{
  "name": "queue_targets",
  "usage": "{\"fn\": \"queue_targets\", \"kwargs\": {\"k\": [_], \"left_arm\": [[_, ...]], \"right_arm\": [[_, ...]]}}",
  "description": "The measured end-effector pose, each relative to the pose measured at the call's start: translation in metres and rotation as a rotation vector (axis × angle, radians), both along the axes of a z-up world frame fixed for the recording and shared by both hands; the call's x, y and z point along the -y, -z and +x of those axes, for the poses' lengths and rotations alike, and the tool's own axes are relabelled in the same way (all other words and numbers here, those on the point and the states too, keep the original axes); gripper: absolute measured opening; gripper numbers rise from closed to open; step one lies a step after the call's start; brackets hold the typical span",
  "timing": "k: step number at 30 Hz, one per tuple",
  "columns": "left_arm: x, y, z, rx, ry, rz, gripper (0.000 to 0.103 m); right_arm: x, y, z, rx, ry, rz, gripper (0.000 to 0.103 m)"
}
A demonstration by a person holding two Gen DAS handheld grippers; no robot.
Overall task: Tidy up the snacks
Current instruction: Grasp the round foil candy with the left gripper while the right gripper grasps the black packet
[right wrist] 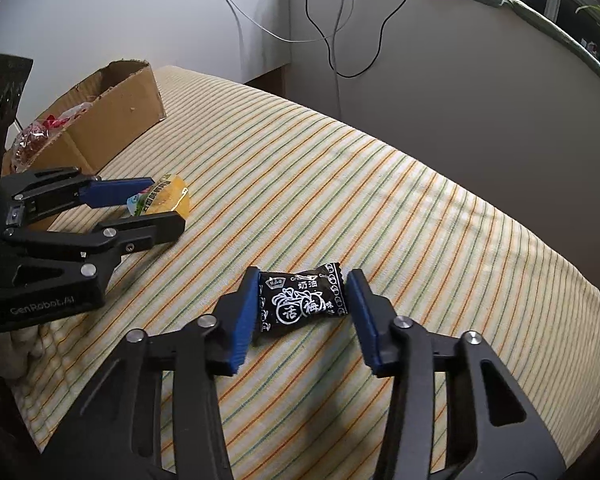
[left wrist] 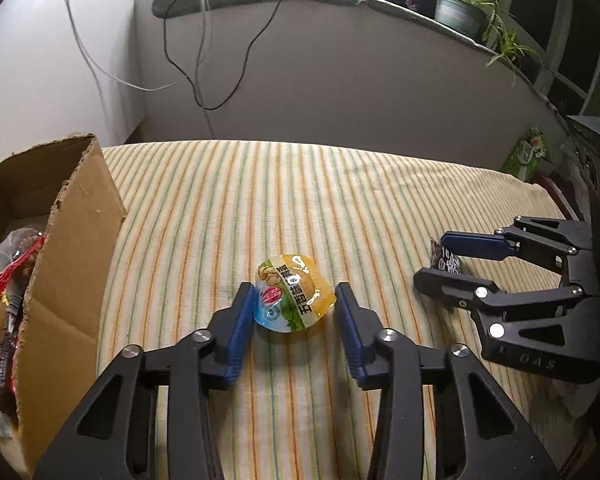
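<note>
Left gripper (left wrist: 296, 300) brackets the yellow-green snack pouch (left wrist: 294, 297), left pad touching, right pad just clear, not yet clamped; right gripper (right wrist: 303, 300) likewise straddles the black candy packet (right wrist: 303, 298), both snacks lying on the striped cloth (right wrist: 340, 184), cardboard box (left wrist: 68, 264) at left.

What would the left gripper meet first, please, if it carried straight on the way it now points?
Most likely the yellow snack packet already between the left gripper fingers, then the striped cloth beneath; depth is hard to judge.
</note>
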State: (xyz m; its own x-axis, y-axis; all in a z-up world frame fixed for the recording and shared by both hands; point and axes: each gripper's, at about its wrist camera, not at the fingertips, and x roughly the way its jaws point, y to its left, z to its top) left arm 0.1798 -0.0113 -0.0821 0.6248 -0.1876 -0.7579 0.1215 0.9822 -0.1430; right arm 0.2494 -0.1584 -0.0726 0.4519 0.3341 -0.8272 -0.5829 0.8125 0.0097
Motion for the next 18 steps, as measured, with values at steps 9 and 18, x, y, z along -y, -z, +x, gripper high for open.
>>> {"fn": "queue_targets", "kwargs": {"k": [9, 18], "left_arm": [[0.005, -0.005, -0.008, 0.017, 0.022, 0.003, 0.03], [-0.007, -0.021, -0.027, 0.056, 0.016, -0.023, 0.03]], "right_arm": [[0.005, -0.002, -0.007, -0.005, 0.017, 0.001, 0.034], [0.014, -0.009, -0.021, -0.01, 0.035, 0.019, 0.03]]}}
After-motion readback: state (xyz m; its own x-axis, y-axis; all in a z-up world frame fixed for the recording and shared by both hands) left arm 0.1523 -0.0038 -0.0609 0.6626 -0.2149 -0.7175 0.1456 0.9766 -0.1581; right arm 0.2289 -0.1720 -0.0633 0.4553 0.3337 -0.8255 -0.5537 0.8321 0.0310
